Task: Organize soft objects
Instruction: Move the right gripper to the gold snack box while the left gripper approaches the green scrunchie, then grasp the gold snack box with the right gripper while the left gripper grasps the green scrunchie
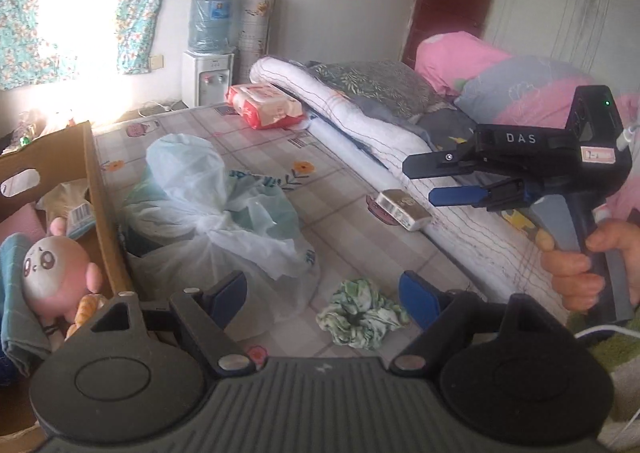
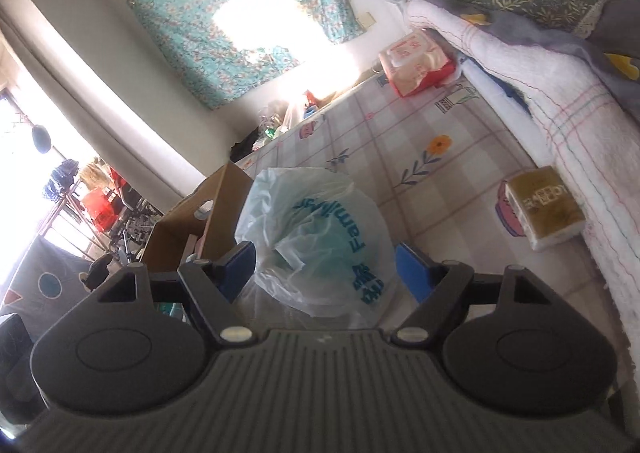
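Green-and-white crumpled fabric scrunchie [image 1: 362,317] lies loose on the checked, flower-printed bed sheet [image 1: 344,197], just ahead of my left hand-held gripper [image 1: 322,295]. Its blue pads stand wide apart, nothing between them, not touching the scrunchie.

Translucent white plastic bag with teal print [image 1: 216,213] sits slumped on the sheet left of the scrunchie, against the brown cardboard box [image 1: 102,205]. Inside the box: a pink-and-white round plush toy [image 1: 56,273] beside a teal cloth.

My right hand-held gripper [image 1: 436,183] shows in the left wrist view, gripped by a hand [image 1: 588,269], fingers parted and empty. In its own view the pads flank the bag without pressing it.

Further out: a gold-wrapped tissue pack [image 2: 546,209] touching the rolled white quilt [image 1: 360,113], a red-and-white wipes pack [image 1: 266,105], a water dispenser [image 1: 208,53] by the wall.
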`<state>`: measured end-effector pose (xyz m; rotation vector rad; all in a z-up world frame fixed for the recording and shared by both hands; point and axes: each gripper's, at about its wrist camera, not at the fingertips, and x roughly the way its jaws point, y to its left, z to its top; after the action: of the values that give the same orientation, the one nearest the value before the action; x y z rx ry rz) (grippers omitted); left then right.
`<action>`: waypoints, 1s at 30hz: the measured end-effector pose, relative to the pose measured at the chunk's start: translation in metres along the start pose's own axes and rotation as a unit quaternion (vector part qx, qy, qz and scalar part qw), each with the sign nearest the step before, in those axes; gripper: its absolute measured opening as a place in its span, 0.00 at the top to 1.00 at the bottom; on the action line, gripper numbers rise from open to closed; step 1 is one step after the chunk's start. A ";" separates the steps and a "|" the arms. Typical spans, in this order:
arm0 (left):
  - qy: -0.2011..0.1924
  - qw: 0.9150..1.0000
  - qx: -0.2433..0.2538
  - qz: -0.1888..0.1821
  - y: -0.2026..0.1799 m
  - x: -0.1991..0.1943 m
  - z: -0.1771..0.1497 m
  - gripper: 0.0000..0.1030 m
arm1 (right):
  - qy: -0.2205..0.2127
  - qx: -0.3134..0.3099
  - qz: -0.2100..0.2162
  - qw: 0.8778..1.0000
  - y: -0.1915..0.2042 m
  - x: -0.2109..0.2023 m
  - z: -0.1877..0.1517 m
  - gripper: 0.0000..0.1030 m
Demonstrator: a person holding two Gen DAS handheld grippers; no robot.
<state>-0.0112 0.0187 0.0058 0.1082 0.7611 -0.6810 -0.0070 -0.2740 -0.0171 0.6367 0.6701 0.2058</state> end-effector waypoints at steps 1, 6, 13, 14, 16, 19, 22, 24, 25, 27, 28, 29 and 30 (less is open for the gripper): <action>0.015 1.000 0.015 -0.002 -0.011 0.015 -0.004 0.18 | 0.002 0.008 -0.011 1.000 -0.013 -0.004 -0.005 0.25; 0.072 0.997 0.023 -0.004 -0.035 0.074 -0.020 0.18 | 0.017 0.030 -0.045 0.998 -0.055 -0.009 -0.020 0.25; 0.111 0.994 0.012 0.017 -0.041 0.131 -0.026 0.19 | 0.026 -0.028 -0.095 0.995 -0.077 0.007 0.002 0.22; 0.114 0.993 0.012 0.019 -0.041 0.136 -0.027 0.19 | 0.027 -0.042 -0.102 0.994 -0.078 0.013 0.008 0.22; 0.119 0.992 0.011 0.027 -0.043 0.145 -0.028 0.23 | 0.032 -0.063 -0.115 0.991 -0.081 0.026 0.018 0.22; 0.129 0.991 0.007 0.038 -0.041 0.156 -0.031 0.25 | 0.045 -0.101 -0.142 0.984 -0.085 0.052 0.033 0.22; 0.122 0.992 0.005 0.041 -0.037 0.156 -0.032 0.29 | 0.062 -0.129 -0.176 0.974 -0.091 0.081 0.042 0.22; 0.119 0.992 0.003 0.042 -0.034 0.156 -0.031 0.32 | 0.071 -0.144 -0.202 0.966 -0.096 0.098 0.045 0.23; 0.118 0.992 0.001 0.043 -0.032 0.156 -0.031 0.34 | 0.081 -0.150 -0.208 0.963 -0.099 0.108 0.046 0.23; 0.116 0.992 -0.003 0.045 -0.029 0.154 -0.031 0.38 | 0.095 -0.146 -0.217 0.961 -0.103 0.121 0.043 0.23; 0.115 0.992 -0.004 0.045 -0.027 0.154 -0.031 0.38 | 0.097 -0.148 -0.222 0.959 -0.103 0.124 0.041 0.22; 0.114 0.992 -0.005 0.045 -0.026 0.153 -0.031 0.38 | 0.095 -0.152 -0.224 0.958 -0.100 0.125 0.038 0.22; 0.113 0.993 -0.006 0.044 -0.026 0.153 -0.031 0.38 | 0.094 -0.152 -0.224 0.958 -0.098 0.124 0.036 0.21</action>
<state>0.0347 -0.0724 -0.1156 0.2094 0.9725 -0.5853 0.1098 -0.3221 -0.1187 0.1592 0.9276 -0.0551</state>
